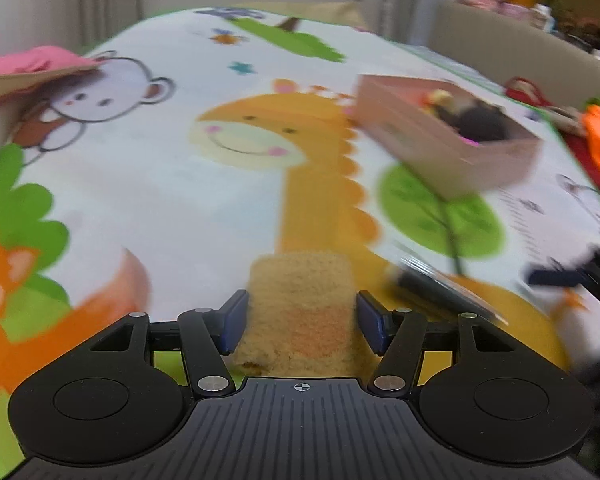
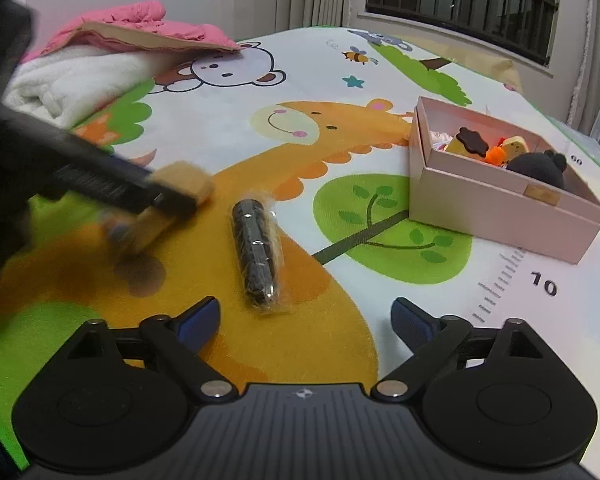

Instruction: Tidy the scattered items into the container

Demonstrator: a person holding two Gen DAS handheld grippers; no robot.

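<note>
While the left gripper (image 1: 300,320) is clamping a tan fuzzy block (image 1: 300,304) between its jaws, the right gripper (image 2: 305,320) is hanging over the play mat (image 2: 228,92) with its jaws spread wide and nothing between them.

Step in hand, as I read it: left side is carrying the block off the mat toward the pink box (image 2: 500,208). The left view is motion-blurred, which fits a hand in transit. From the right view the block (image 2: 184,184) looks lifted clear of the mat, with a shadow under it.

Box is sitting on the mat, well apart from both grippers, off to the right in both views. It is already holding several small toys: a dark round one, an orange one, a yellow one.

Left on the mat: a black pen in a clear wrapper (image 2: 256,252), lying just ahead of the right gripper, roughly lengthwise to it.

Next move, my call:
- left: swing over the box opening, then release the block inside.
- right: drop down over the pen and close across its narrow width. The slick wrapper may slip, so grip mid-body.

A folded white and pink blanket (image 2: 100,60) is lying at the far corner, out of the way.
</note>
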